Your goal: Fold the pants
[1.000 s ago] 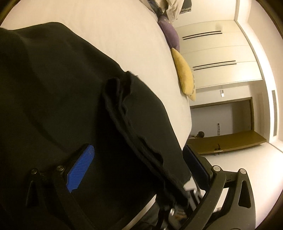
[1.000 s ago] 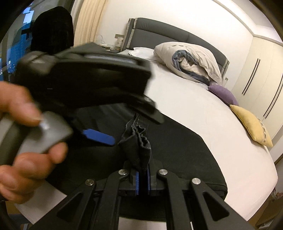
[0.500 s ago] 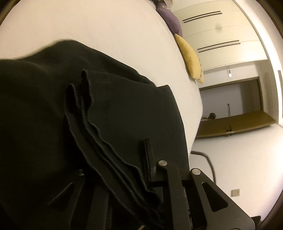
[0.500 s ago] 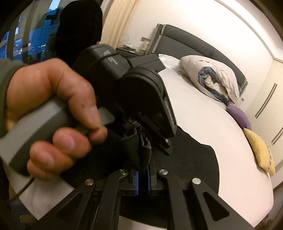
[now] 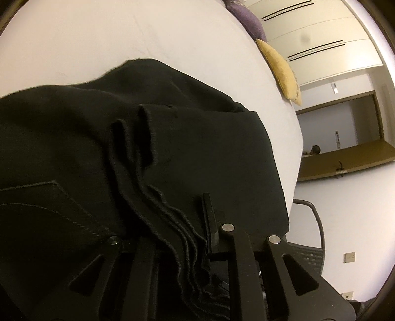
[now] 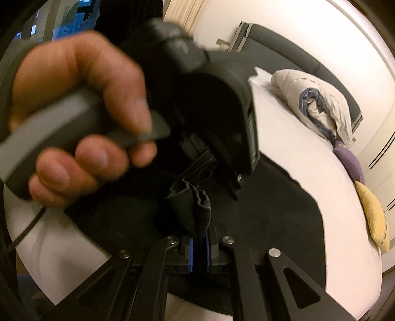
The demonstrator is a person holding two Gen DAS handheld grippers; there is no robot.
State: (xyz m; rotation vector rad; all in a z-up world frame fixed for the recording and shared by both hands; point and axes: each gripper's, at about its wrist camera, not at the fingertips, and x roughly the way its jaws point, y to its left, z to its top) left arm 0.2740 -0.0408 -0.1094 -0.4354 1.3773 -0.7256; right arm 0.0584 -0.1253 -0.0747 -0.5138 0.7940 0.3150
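Black pants [image 5: 192, 153] lie spread on a white bed [image 5: 123, 37], near its foot edge. My left gripper [image 5: 187, 237] is shut on a bunched stack of the pants' hem edges, which run up between its fingers. My right gripper [image 6: 199, 249] is shut on another bunch of the pants [image 6: 195, 210], held a little above the cloth on the bed [image 6: 271, 210]. In the right wrist view the left gripper's body [image 6: 217, 103] and the hand holding it fill the upper left, very close in front.
A yellow cushion [image 5: 279, 71] and a purple cushion [image 5: 246, 14] lie along the bed's far side. A rolled duvet [image 6: 318, 98] sits by the grey headboard. White wardrobes [image 5: 321, 44] and a chair [image 5: 308, 237] stand beyond the bed.
My left gripper closed from open onto the bunched hems. It has moved closer to my right gripper, which stays shut on its bunch of cloth.
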